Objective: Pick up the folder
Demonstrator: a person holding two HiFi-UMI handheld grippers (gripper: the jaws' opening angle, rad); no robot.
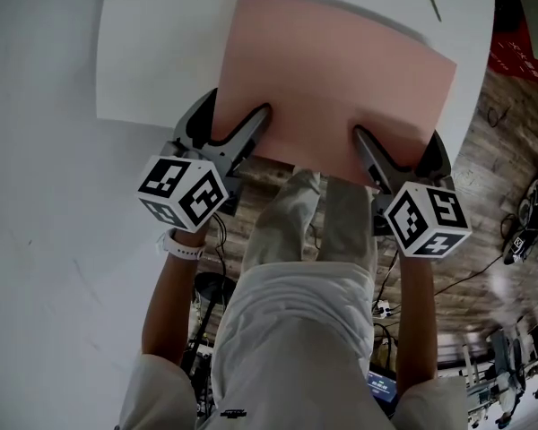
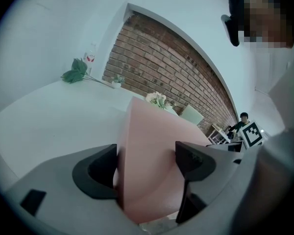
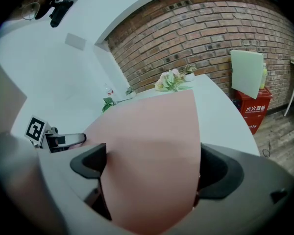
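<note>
White round tabletop (image 1: 45,204) fills the left of the scene, and a white sheet (image 1: 152,61) lies flat on it. Out at the far rim there's a leafy green sprig (image 2: 74,73) on the left, with a small bunch of pale flowers (image 3: 169,80) further along. Behind them runs a brick wall (image 3: 210,38). Off to the right, a red box (image 3: 252,106) sits on the wooden floor (image 1: 498,141), a pale green board (image 3: 246,75) upright just above it. Cables (image 1: 520,227) trail across the floor, near right. A person (image 2: 243,117) is just visible in the far background.
</note>
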